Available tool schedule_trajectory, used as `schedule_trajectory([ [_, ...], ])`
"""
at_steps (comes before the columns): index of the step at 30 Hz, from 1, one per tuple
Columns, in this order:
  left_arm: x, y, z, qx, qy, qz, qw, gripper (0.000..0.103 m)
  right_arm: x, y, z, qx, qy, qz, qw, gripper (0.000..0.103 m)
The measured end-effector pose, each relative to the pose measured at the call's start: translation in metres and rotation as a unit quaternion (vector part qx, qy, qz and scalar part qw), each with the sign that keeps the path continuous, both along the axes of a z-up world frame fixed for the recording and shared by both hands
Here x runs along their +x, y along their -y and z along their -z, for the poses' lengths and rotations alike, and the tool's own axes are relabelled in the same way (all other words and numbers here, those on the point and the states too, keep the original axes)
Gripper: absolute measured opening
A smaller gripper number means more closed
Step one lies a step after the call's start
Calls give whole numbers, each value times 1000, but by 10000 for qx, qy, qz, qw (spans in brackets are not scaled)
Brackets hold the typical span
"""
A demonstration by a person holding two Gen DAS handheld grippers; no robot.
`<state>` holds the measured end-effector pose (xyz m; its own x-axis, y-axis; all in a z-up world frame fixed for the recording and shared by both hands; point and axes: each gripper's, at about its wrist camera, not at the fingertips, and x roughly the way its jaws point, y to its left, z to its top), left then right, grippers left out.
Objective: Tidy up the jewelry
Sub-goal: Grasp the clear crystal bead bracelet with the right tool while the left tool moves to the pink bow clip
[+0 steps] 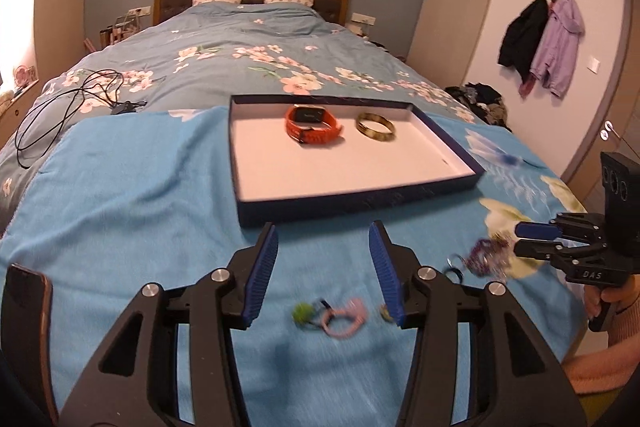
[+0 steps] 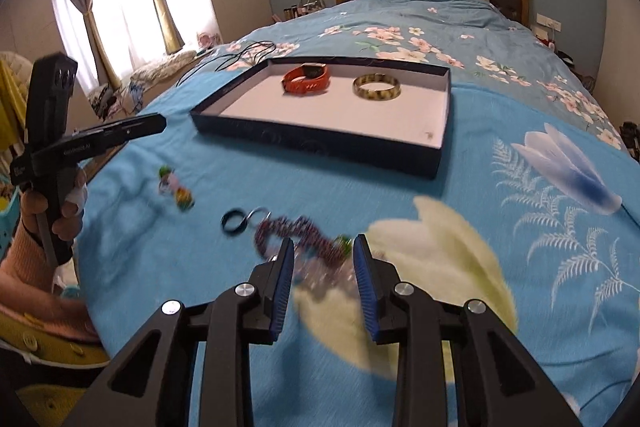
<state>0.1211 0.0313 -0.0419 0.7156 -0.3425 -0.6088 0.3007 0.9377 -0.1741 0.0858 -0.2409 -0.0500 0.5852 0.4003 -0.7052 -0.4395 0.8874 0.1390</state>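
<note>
Blue pads of my left gripper (image 1: 324, 231) stand apart, empty, above small pink and green trinkets (image 1: 332, 313). My right gripper (image 2: 323, 247) straddles the beaded bracelet (image 2: 304, 231), jaws narrow, not pinching. Tray (image 2: 316, 143) holds an orange watch (image 2: 308, 79) and bangle (image 2: 377, 87).

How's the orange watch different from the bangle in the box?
The orange watch is a strap with a dark square face; the bangle is a plain closed ring, mottled yellow-brown. The watch sits left of the bangle, apart from it. Both lie in the shallow dark-rimmed box.
</note>
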Motion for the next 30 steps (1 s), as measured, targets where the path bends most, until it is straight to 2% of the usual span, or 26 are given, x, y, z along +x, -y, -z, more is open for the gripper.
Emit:
schedule_trajectory([
  [7, -7, 4, 6, -2, -134, 61, 9999, 48, -4, -18, 8, -581, 211, -169, 9979, 29],
  [12, -11, 3, 11, -23, -201, 56, 9998, 50, -8, -24, 13, -905, 268, -277, 9951, 8],
  [17, -11, 5, 14, -37, -245, 82, 9997, 50, -10, -18, 6, -605, 250, -276, 9975, 8],
  [20, -11, 4, 13, -43, -231, 95, 9997, 50, -13, -11, -4, -250, 295, -254, 9989, 8],
  [24, -13, 4, 13, -22, -215, 110, 9997, 50, -14, 1, -27, 247, 494, -182, 9983, 8],
  [30, -19, 4, 16, 11, -206, 202, 9996, 49, -18, 7, -54, 691, 742, -174, 9947, 8],
])
